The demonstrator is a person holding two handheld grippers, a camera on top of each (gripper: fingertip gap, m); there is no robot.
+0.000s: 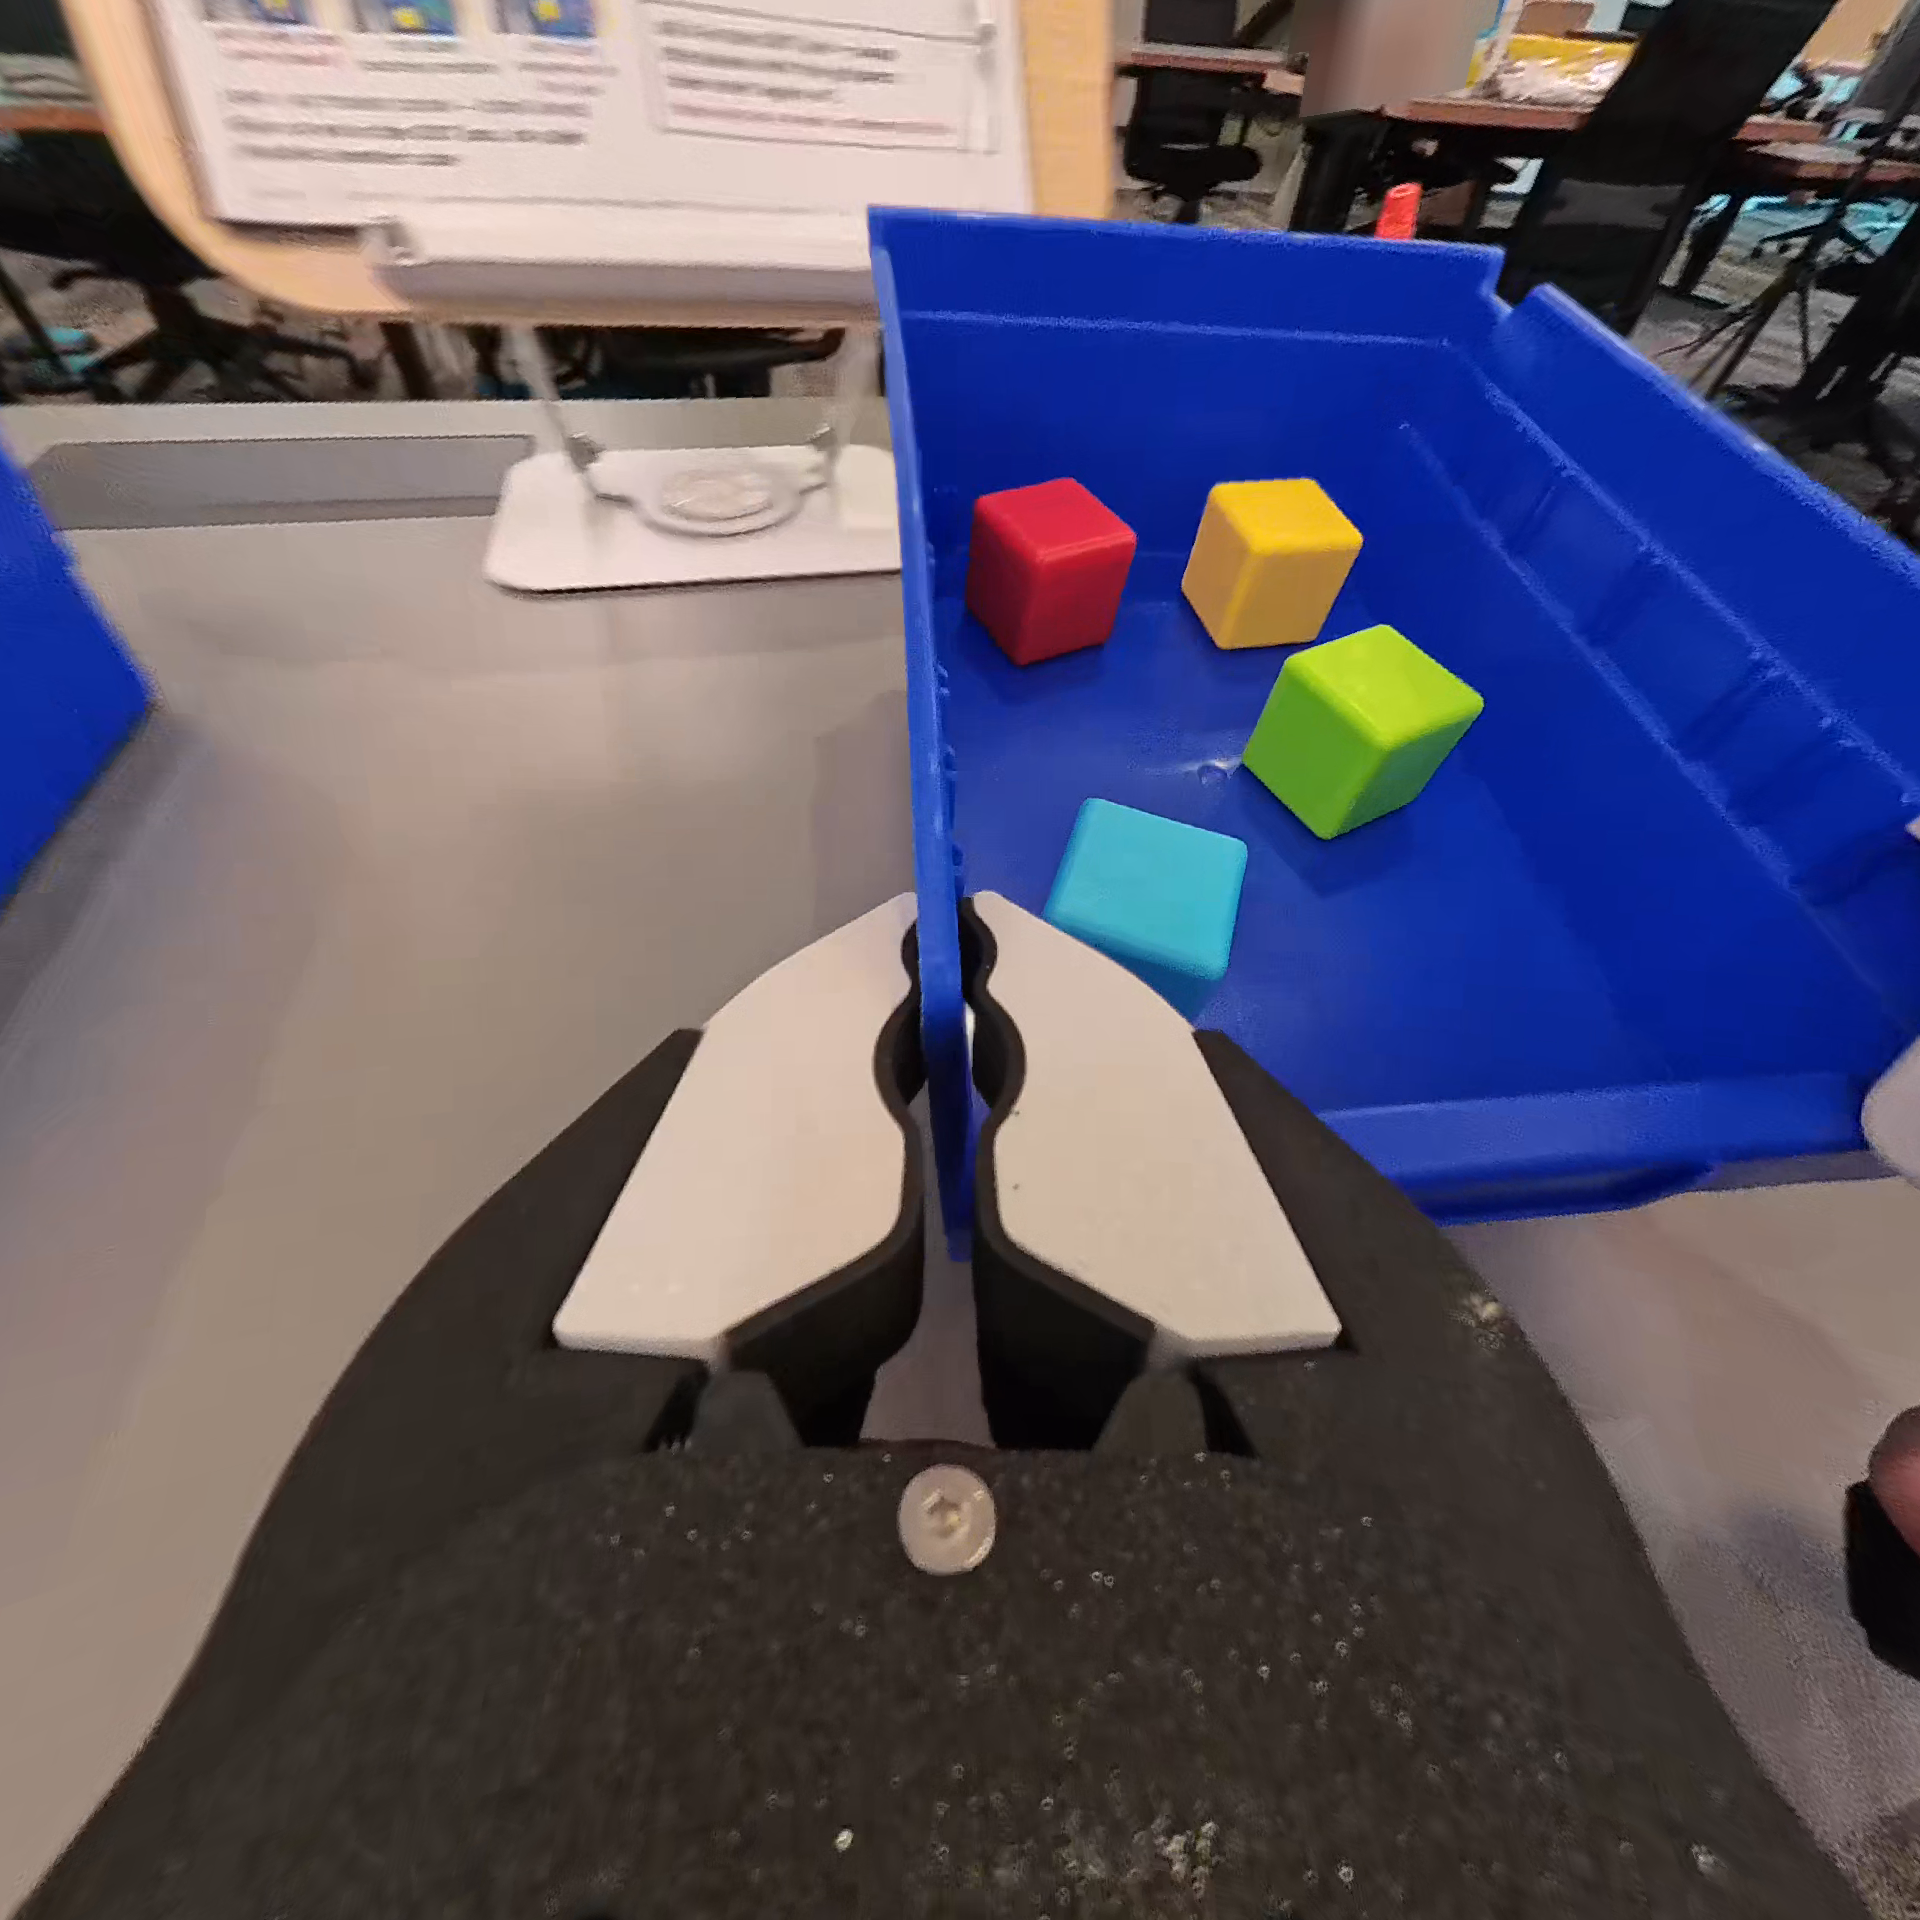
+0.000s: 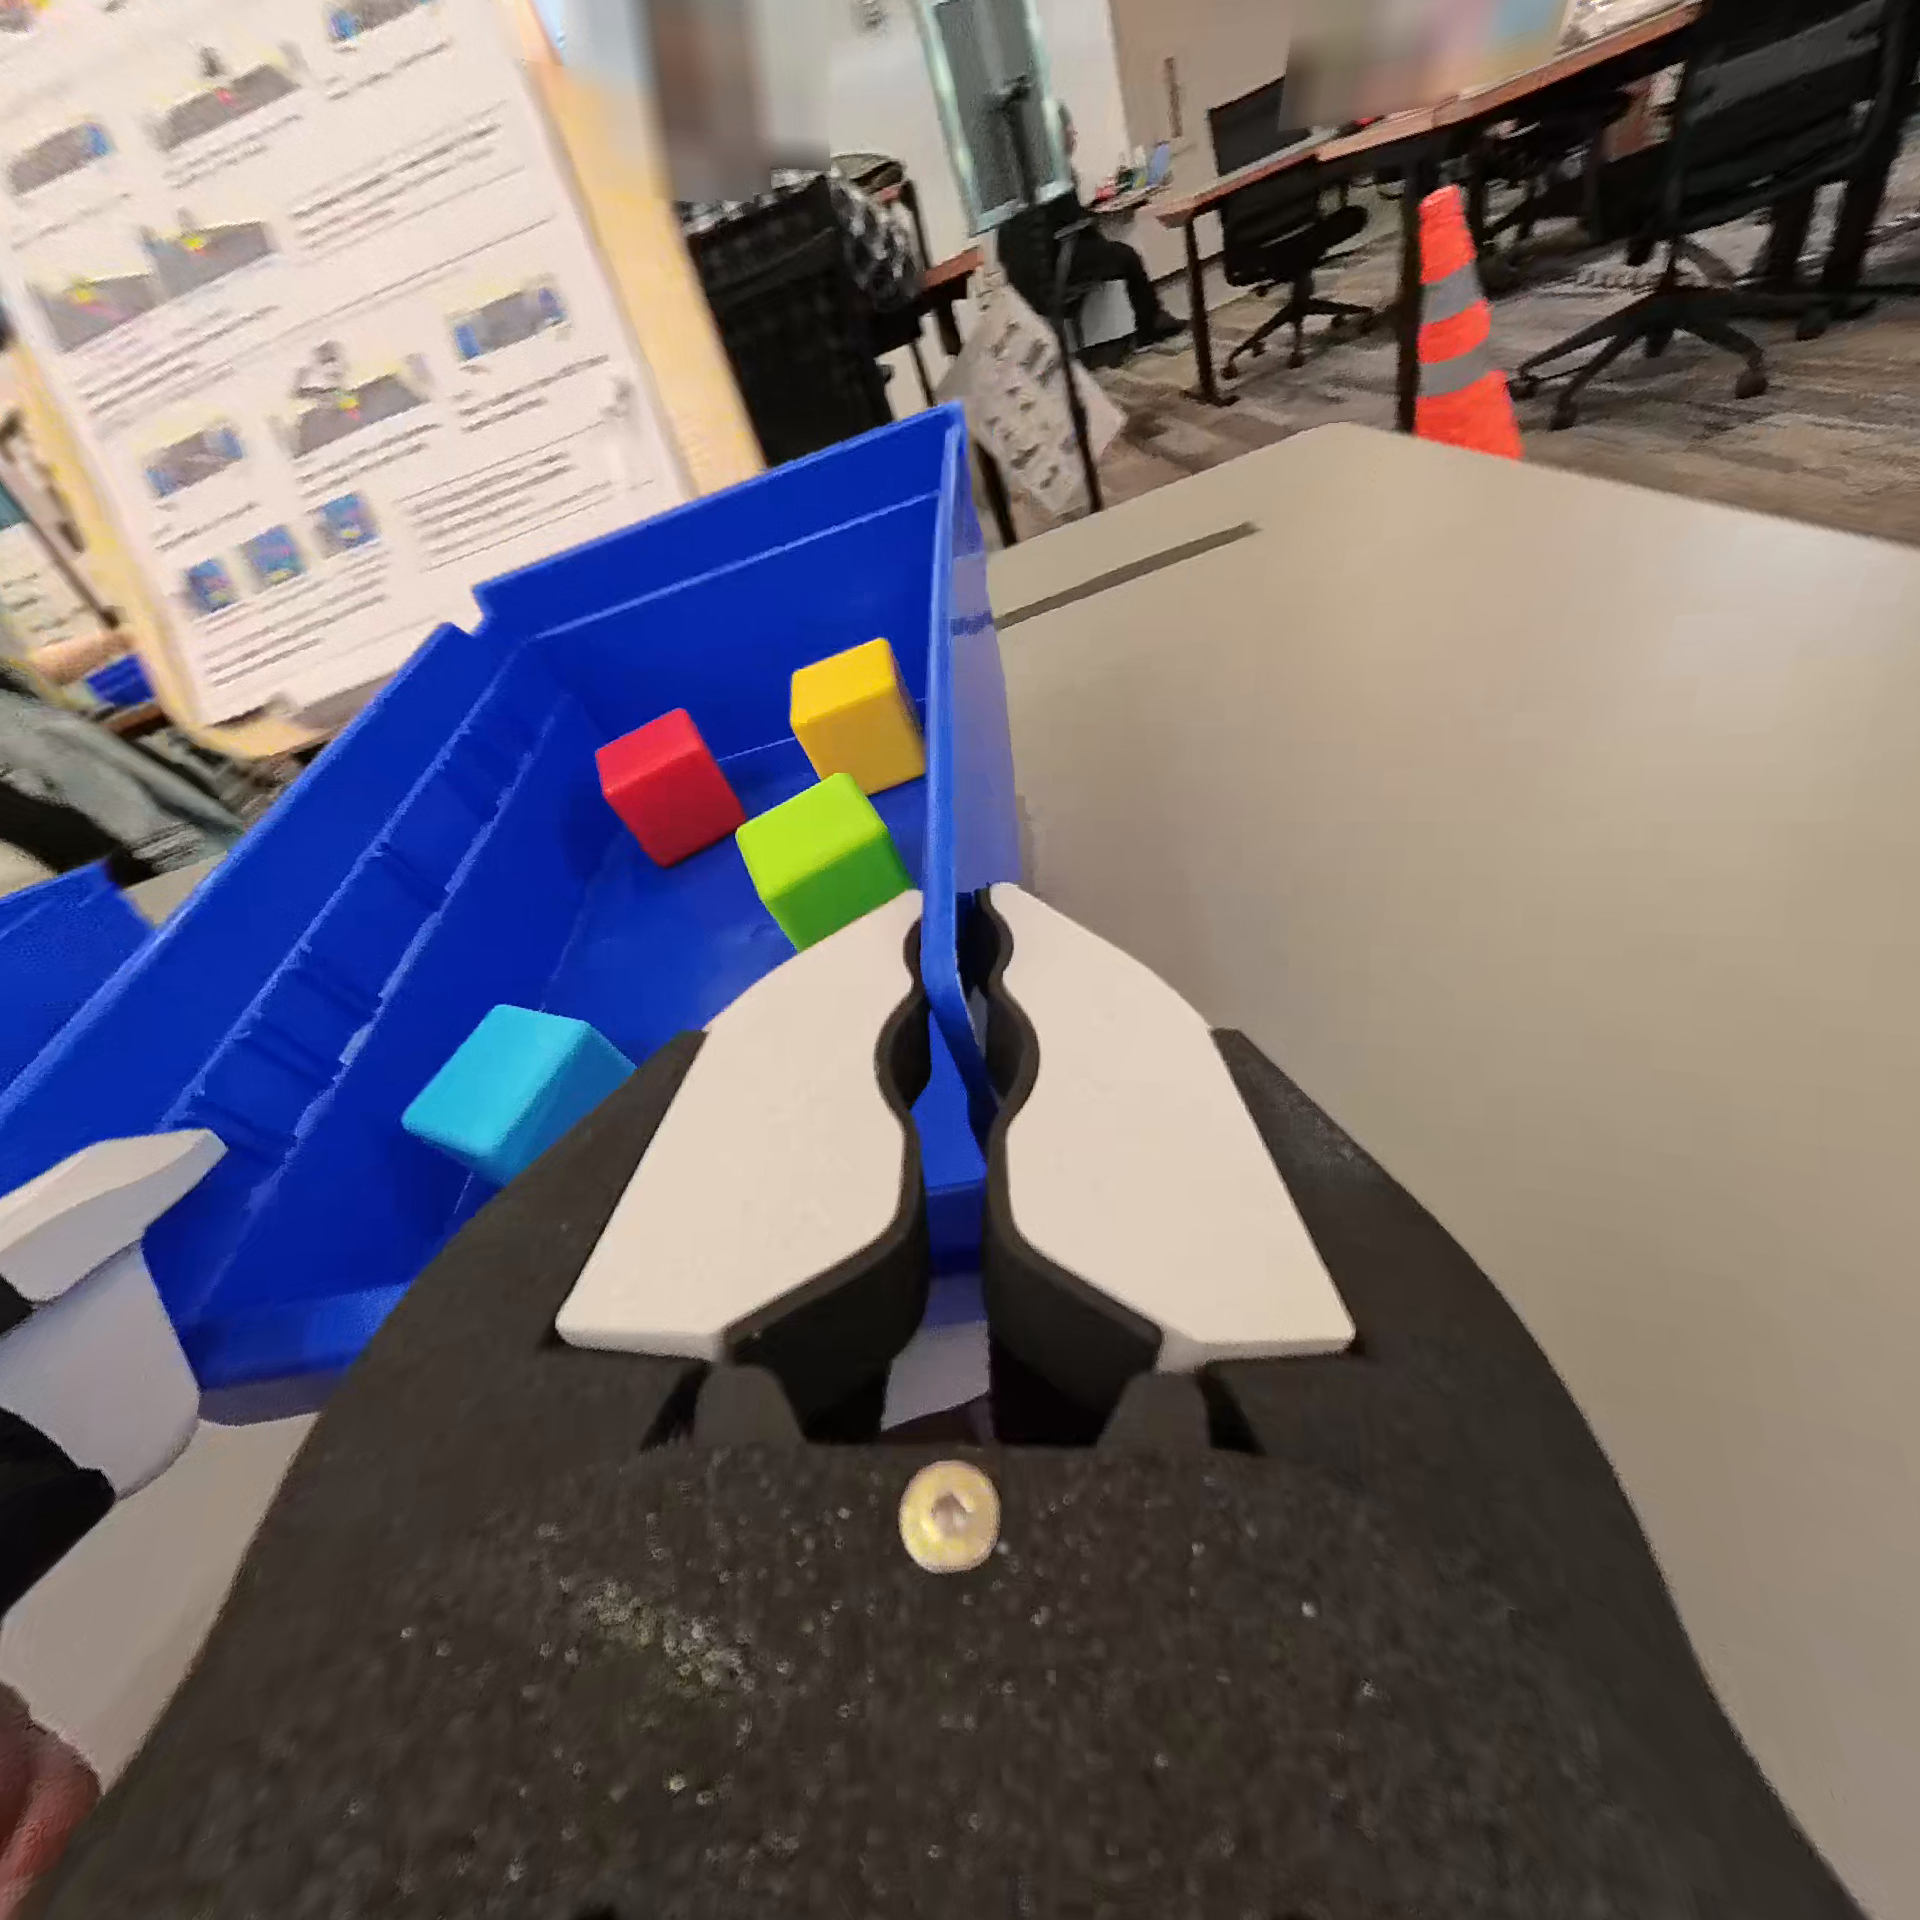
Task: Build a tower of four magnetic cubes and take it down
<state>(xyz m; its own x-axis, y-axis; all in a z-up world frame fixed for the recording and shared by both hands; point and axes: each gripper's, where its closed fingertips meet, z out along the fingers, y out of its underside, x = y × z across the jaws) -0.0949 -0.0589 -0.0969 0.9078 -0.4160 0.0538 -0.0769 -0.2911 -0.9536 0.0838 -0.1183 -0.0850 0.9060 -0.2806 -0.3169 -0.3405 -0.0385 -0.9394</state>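
Observation:
A blue bin (image 1: 1558,997) holds a red cube (image 1: 1047,566), a yellow cube (image 1: 1270,561), a green cube (image 1: 1361,727) and a light blue cube (image 1: 1148,899), all lying apart on its floor. My left gripper (image 1: 943,914) is shut on the bin's left wall. My right gripper (image 2: 954,909) is shut on the bin's right wall (image 2: 951,727). The right wrist view shows the red cube (image 2: 665,784), yellow cube (image 2: 857,712), green cube (image 2: 821,857) and light blue cube (image 2: 514,1086); the left gripper's fingertips (image 2: 94,1216) show at its left edge. The bin looks tilted.
The grey table (image 1: 416,831) carries a white stand (image 1: 675,520) holding a poster board (image 1: 582,104) behind the bin. Another blue bin (image 1: 52,675) is at the far left. An orange cone (image 2: 1455,322), chairs and desks stand beyond the table's far edge.

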